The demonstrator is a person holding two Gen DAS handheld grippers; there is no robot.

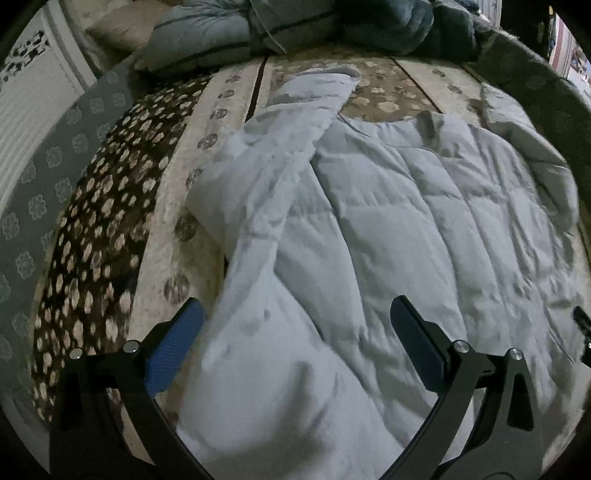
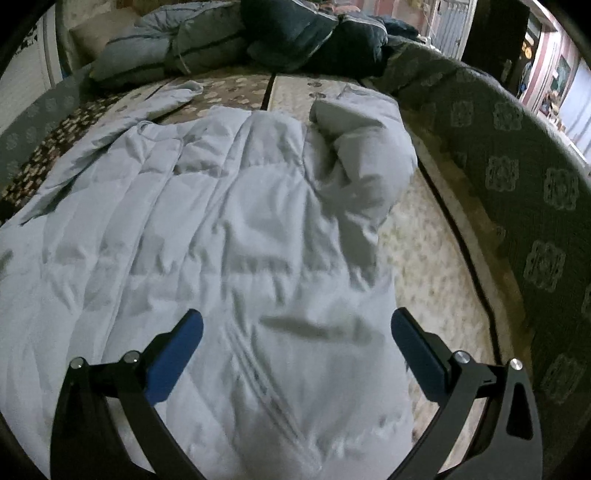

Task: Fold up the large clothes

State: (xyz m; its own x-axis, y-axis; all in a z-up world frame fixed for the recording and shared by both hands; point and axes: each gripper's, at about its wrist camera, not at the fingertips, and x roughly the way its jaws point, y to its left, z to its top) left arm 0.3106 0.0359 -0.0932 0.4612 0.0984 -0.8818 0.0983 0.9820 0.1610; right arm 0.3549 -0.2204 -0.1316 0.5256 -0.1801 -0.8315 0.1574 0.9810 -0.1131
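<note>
Two grippers above bed, both aimed forward over pale blue quilted jacket spread flat on patterned bedspread. Jacket's left sleeve extended toward pillows; right sleeve bunched near sofa-like padded edge. Bare bedspread strip free along each jacket side. Left gripper jaws spread wide, nothing held. Right gripper jaws spread wide, nothing held

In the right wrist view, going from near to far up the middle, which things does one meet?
Right gripper, open → pale quilted jacket spread flat → patterned bed cover → pile of grey and dark bedding at the far end.
</note>
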